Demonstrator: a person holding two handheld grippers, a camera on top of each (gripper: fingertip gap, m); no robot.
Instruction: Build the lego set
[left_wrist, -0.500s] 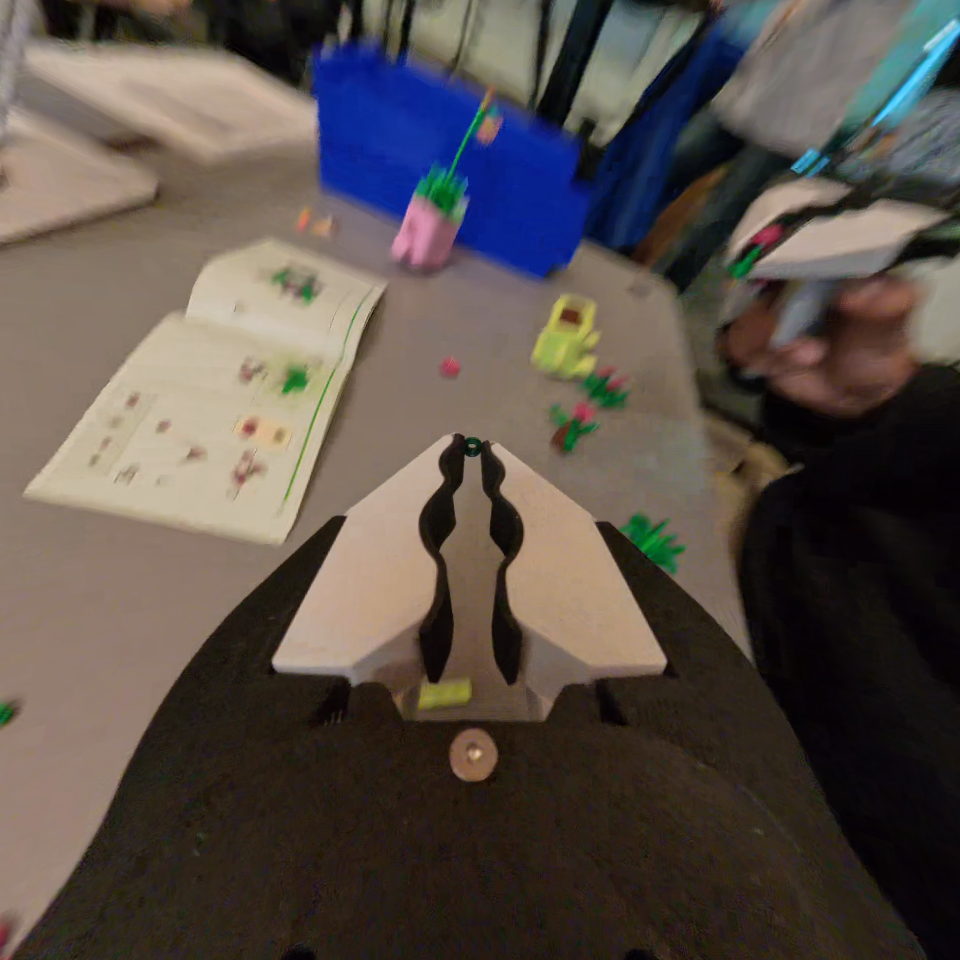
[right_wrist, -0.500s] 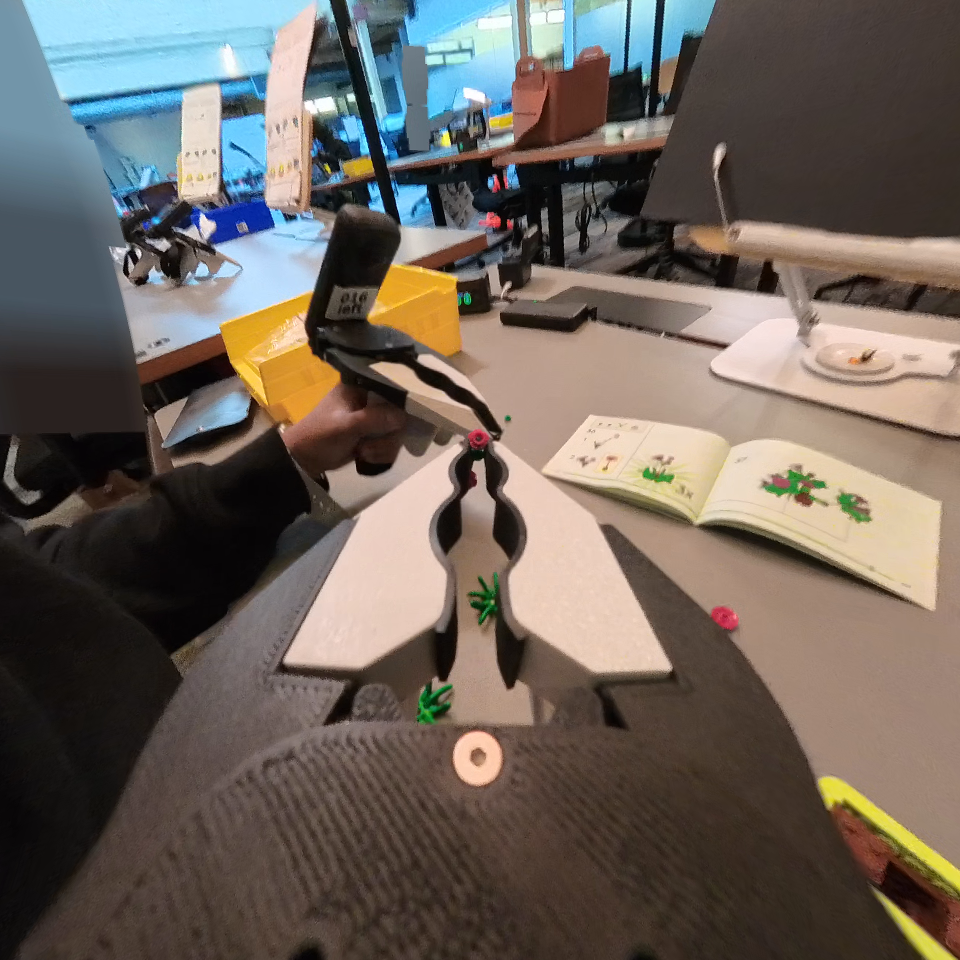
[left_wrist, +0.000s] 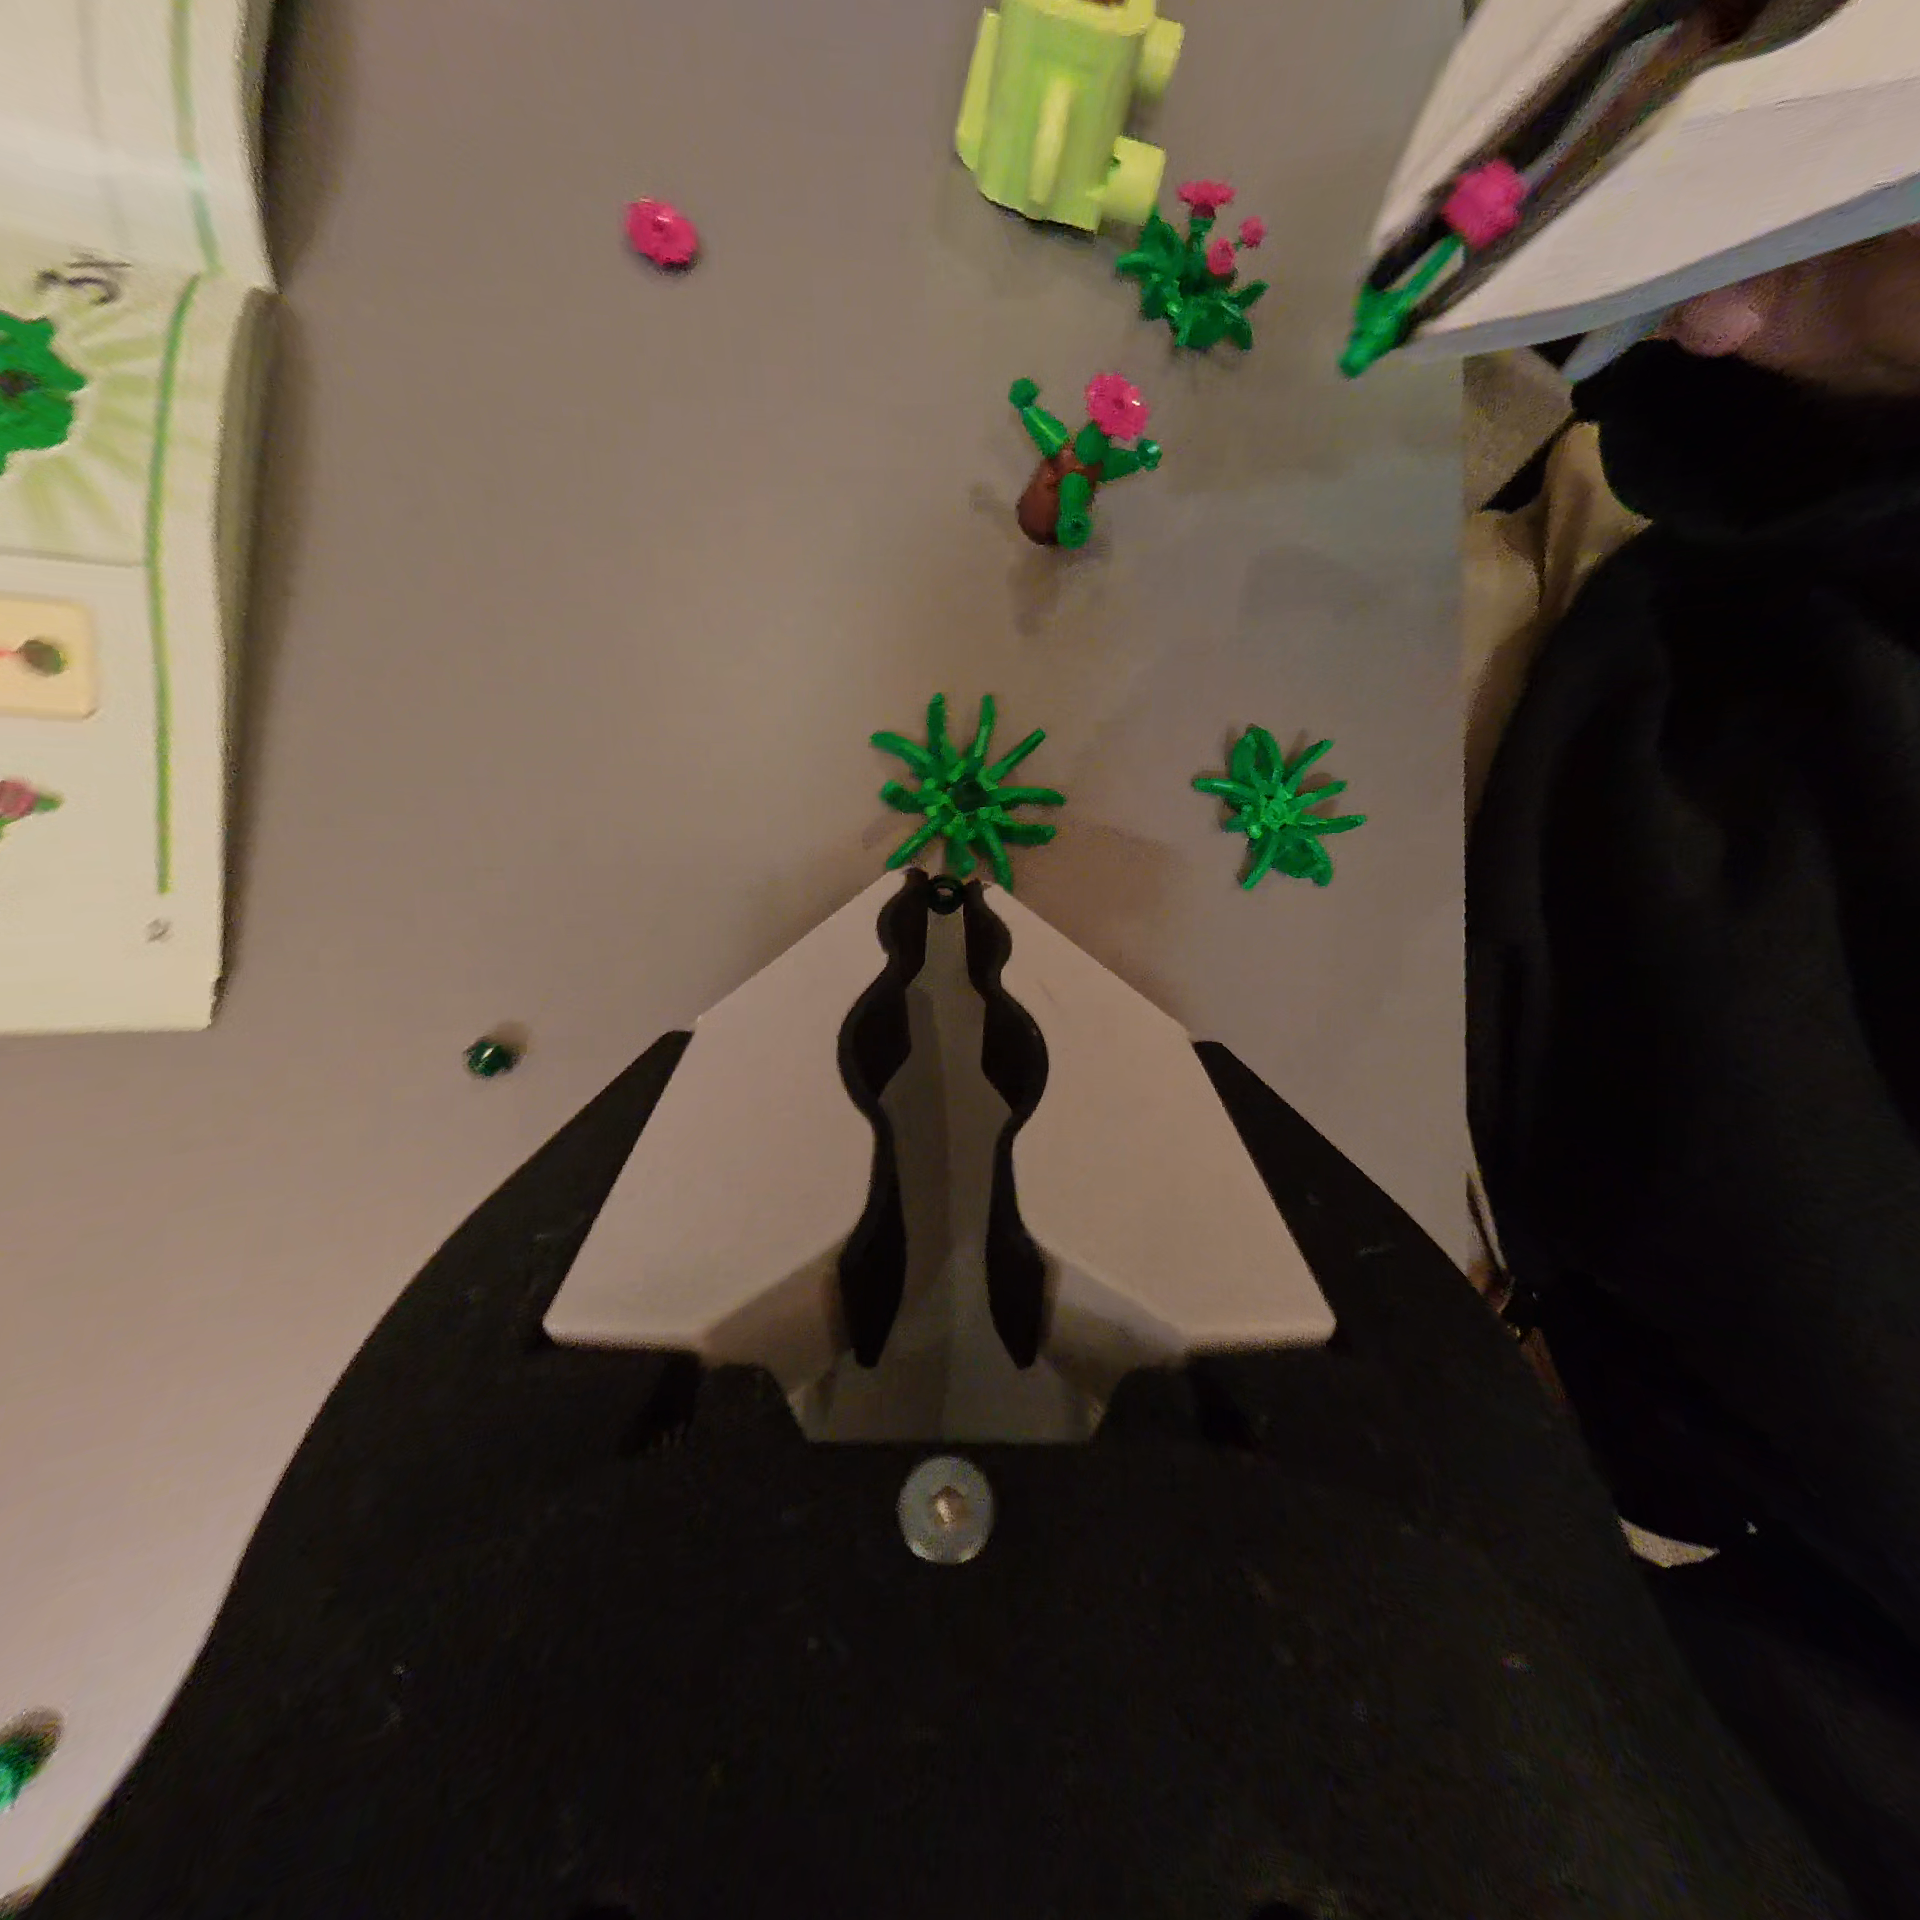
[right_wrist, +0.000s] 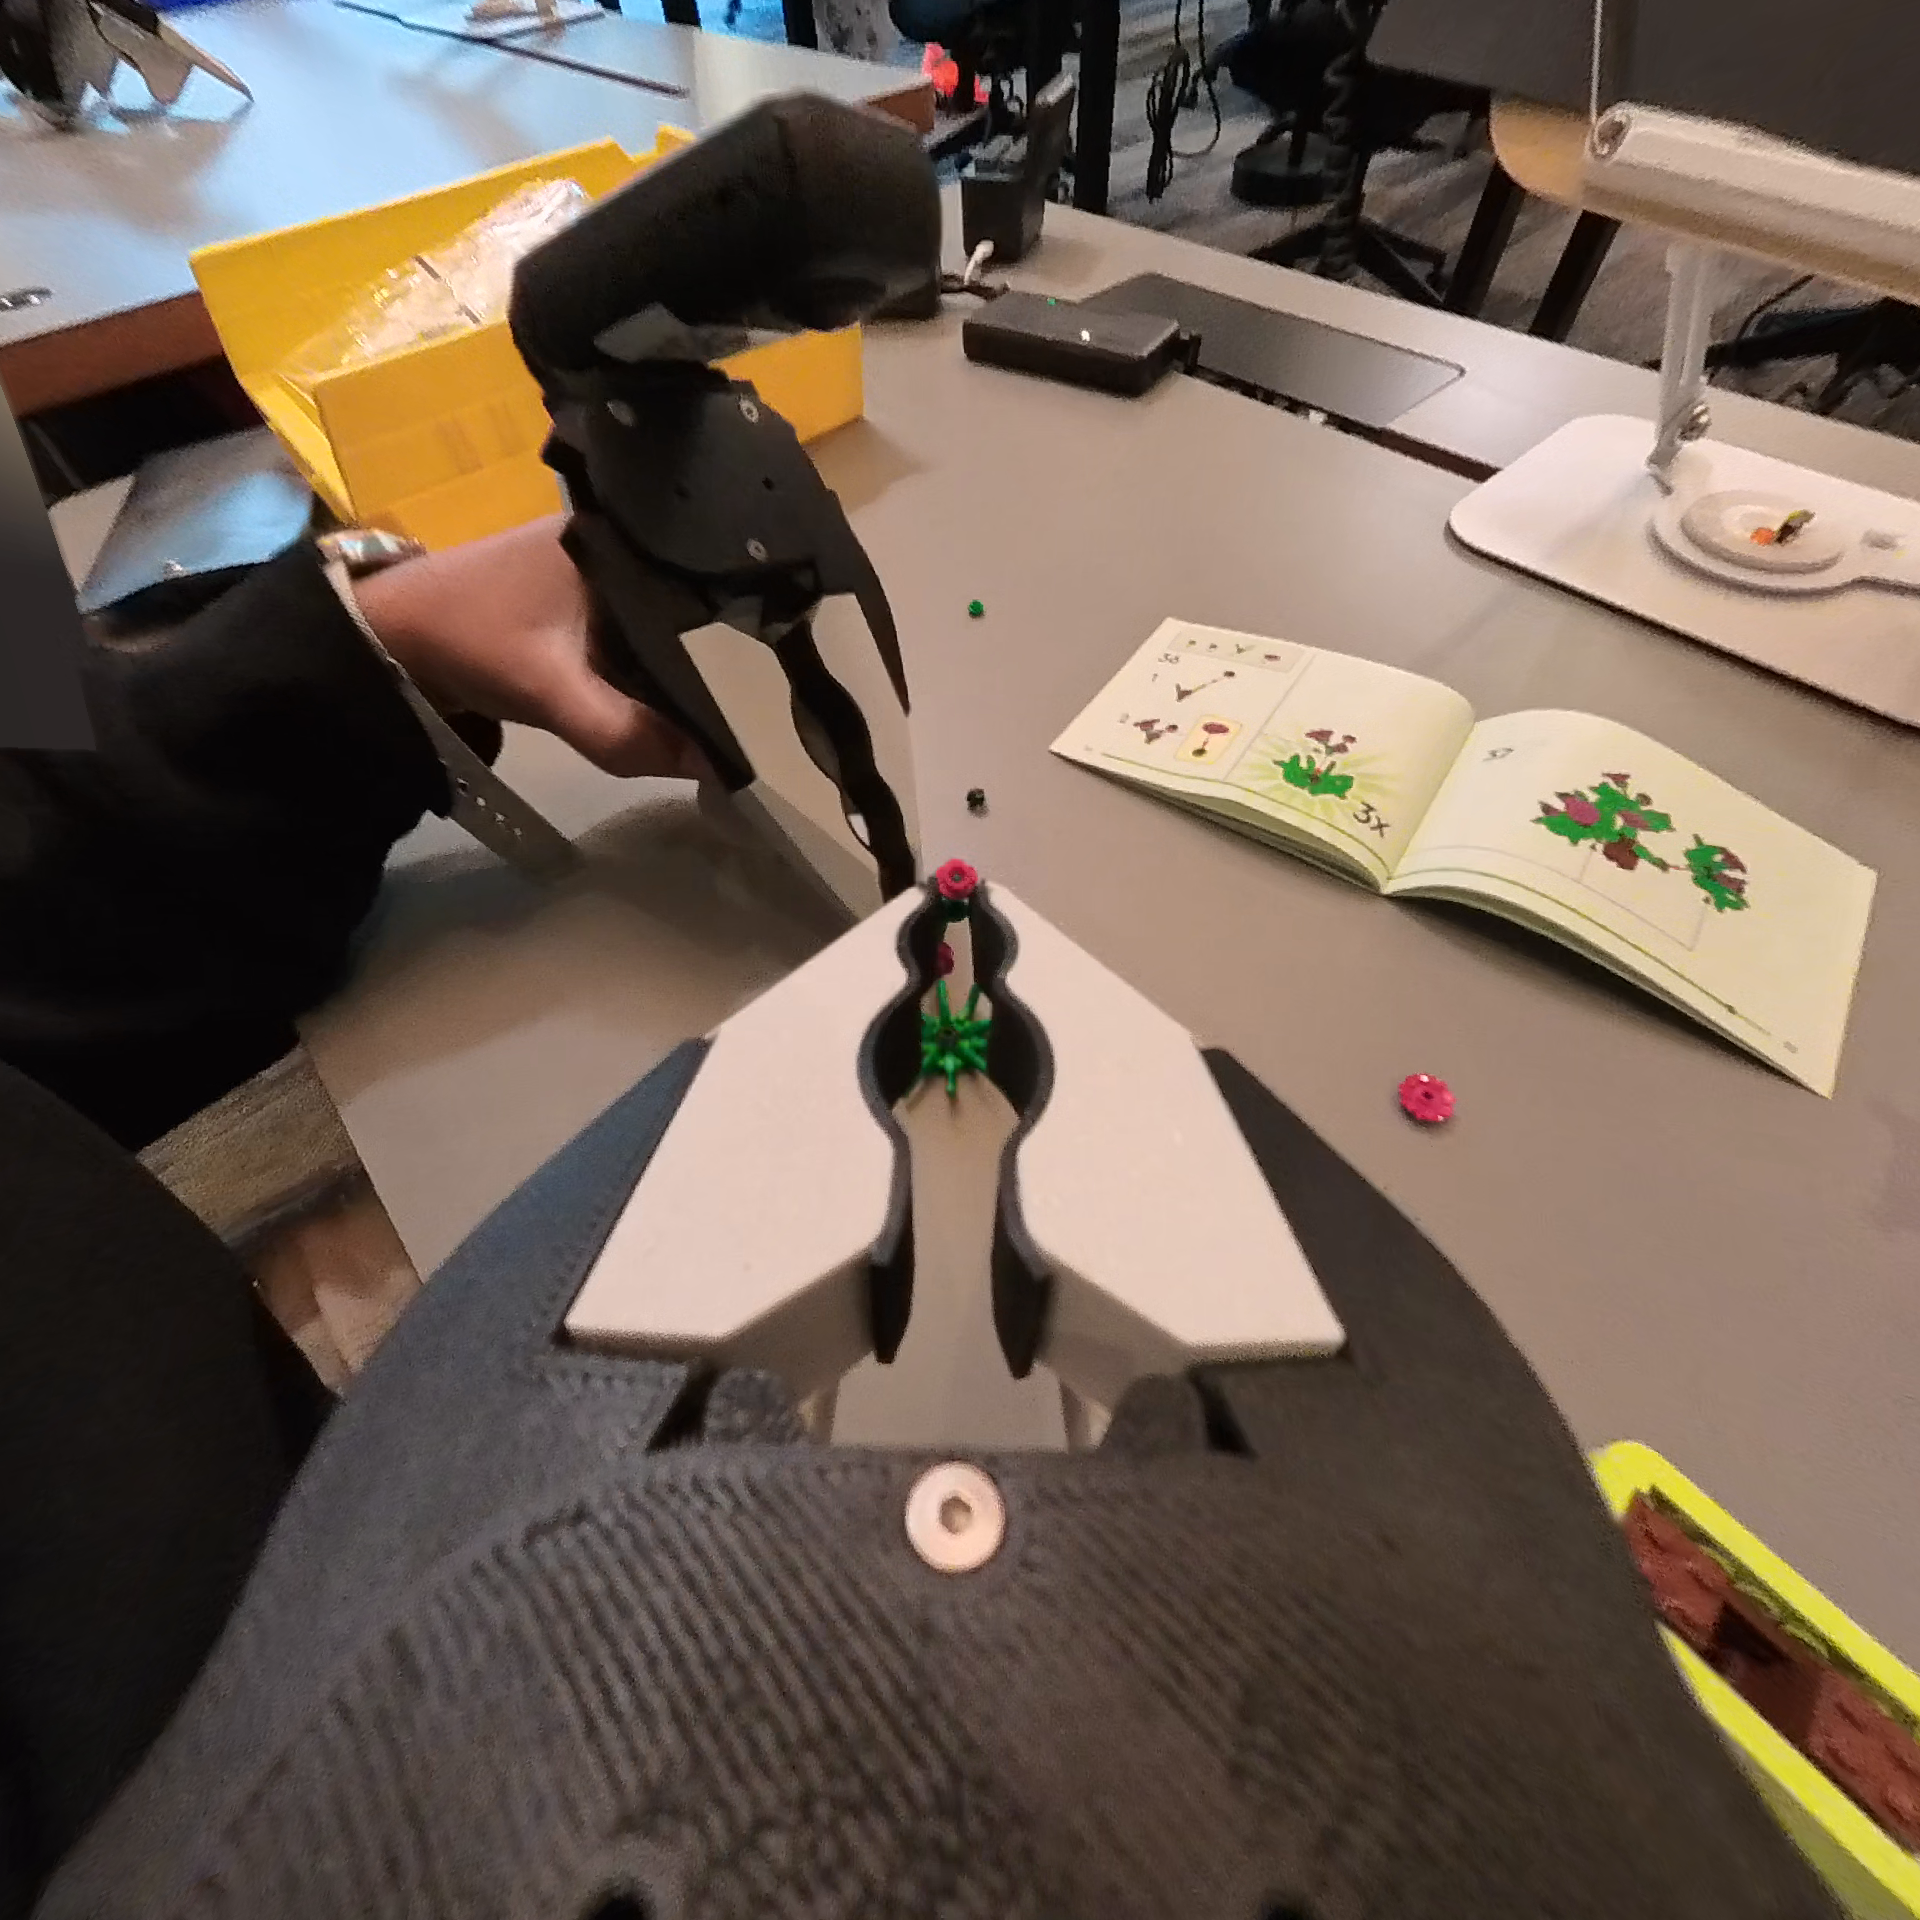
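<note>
Left tongs (left_wrist: 943, 896) pinch a tiny dark-green ring (left_wrist: 942, 891) just short of a spiky green leaf piece (left_wrist: 966, 798), while right tongs (right_wrist: 957, 883) clamp a pink-flowered stem (right_wrist: 955, 881).

left wrist view looking steeply down, right wrist view level, both showing booklet (left_wrist: 104, 582)

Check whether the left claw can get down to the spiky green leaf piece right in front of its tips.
Probably yes. The left claw hangs just short of the spiky leaf piece, with only bare table between. But it is already shut on a tiny dark green ring, so it cannot grasp another.
</note>
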